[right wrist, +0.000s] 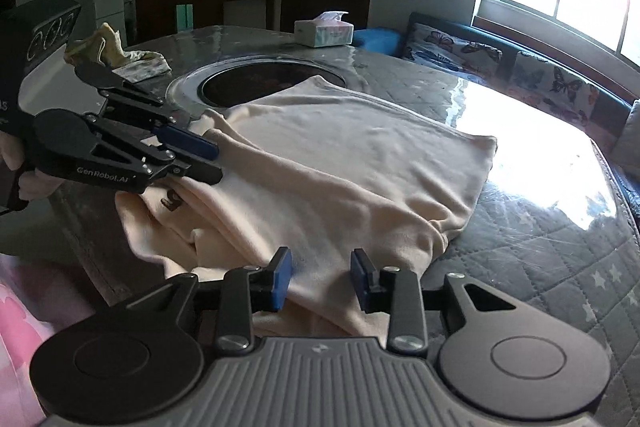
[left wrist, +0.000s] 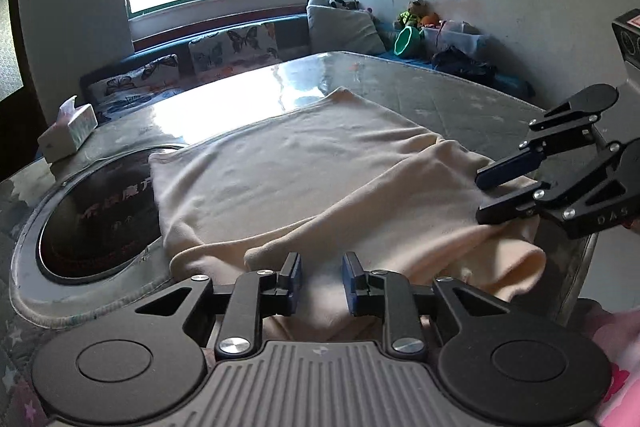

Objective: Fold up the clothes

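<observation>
A cream garment lies spread on the glass-topped table, with its near part folded over in soft ridges and one bunched end hanging at the table's near edge. In the left wrist view my left gripper is open, low over the near fold, with cloth showing between its blue pads. In that same view my right gripper reaches in from the right, open, its tips at the garment's edge. In the right wrist view the right gripper stands open over the fold, and the left gripper comes in from the left.
A round dark cooktop is set into the table, partly covered by the garment. A tissue box and a yellow rag sit further off. A cushioned bench runs under the window. A pink sleeve is close by.
</observation>
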Demonstrator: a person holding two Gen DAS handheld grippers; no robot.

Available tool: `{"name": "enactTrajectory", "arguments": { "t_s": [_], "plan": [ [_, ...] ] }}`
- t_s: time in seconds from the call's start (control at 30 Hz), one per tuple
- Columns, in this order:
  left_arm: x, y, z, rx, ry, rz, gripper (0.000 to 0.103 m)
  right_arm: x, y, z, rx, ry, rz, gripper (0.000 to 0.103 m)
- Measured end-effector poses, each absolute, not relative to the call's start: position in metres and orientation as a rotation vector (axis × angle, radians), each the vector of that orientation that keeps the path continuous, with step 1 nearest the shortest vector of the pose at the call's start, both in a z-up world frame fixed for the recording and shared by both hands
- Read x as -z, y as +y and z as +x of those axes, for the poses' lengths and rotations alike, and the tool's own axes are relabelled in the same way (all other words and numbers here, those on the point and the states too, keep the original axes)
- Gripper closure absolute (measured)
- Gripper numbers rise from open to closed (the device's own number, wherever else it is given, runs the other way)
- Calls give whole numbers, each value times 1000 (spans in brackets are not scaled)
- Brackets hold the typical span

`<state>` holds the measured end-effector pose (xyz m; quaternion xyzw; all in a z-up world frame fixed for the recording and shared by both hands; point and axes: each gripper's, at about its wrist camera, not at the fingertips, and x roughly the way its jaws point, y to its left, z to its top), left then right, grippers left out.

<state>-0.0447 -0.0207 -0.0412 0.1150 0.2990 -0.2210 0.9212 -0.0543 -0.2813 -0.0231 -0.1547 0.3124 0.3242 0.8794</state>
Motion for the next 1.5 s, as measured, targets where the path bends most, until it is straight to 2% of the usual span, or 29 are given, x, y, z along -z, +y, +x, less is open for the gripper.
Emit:
{"name": "enactTrajectory", "arguments": {
  "t_s": [0.07,0.17,0.27,0.33,0.4,0.73,0.97,1.03,1.1,1.17,1.27,1.5],
  "plan": [
    [41,-19,-46,453,613,234,70,21,-282,-55,-677,644,-312,70],
    [40,-16,-50,448,610,240,68,24,-281,-56,-679,650,-311,69],
    [35,-10,-58,434,602,262,56,24,-280,-58,-681,652,-322,68],
    [31,-5,-67,439,594,295,52,19,-281,-59,-683,641,-322,61],
    [27,0,-77,443,586,329,48,14,-283,-62,-689,632,-334,60],
    [40,-7,-125,551,495,586,47,7,-286,-80,-747,627,-437,50],
    [53,-25,-122,594,444,620,47,10,-285,-91,-785,638,-495,47],
    [53,-27,-119,600,432,616,55,10,-284,-94,-794,632,-510,45],
    [52,-29,-115,611,429,603,72,12,-282,-96,-811,621,-521,44],
    [50,-28,-109,623,435,581,84,14,-280,-97,-829,611,-531,44],
    [44,-25,-99,629,451,524,90,17,-276,-95,-850,599,-541,42],
    [29,-19,-80,630,470,410,93,24,-266,-85,-881,569,-543,43]
  ]
}}
